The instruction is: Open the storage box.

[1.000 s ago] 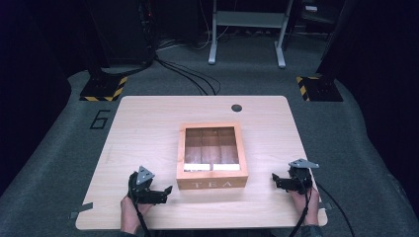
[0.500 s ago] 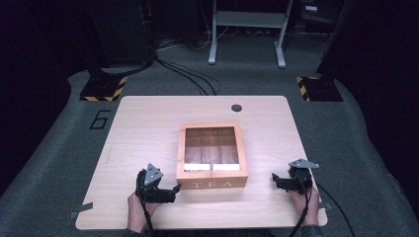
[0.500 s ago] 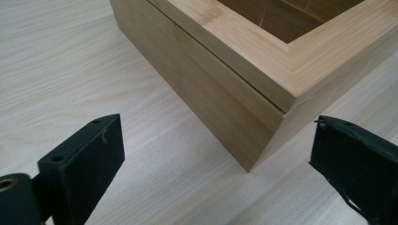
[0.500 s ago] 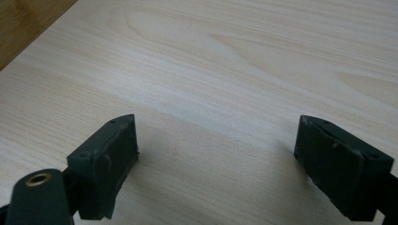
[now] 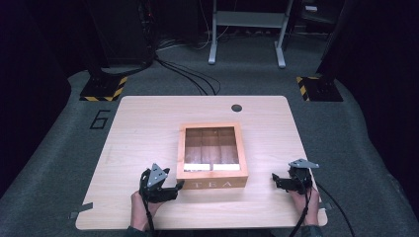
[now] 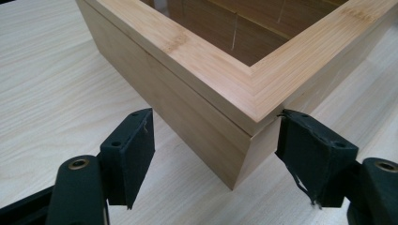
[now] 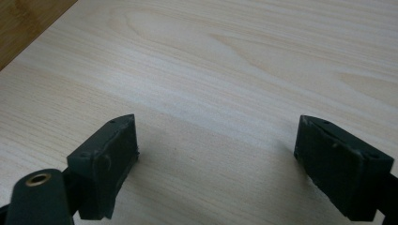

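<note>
Straddling box [image 6: 220, 89] corner, L tongs [image 6: 213, 154] close-up.

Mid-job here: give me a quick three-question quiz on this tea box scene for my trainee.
1. True or false: the right gripper holds the tea box.
2. Which corner of the box sits between the left gripper's jaws, as the high view shows it? A) near left B) far right C) near right
3. What word is printed on the box's front?

Key:
1. False; it is open over the bare table.
2. A; the jaws have just been closing, the left pad still apart.
3. TEA.
</note>
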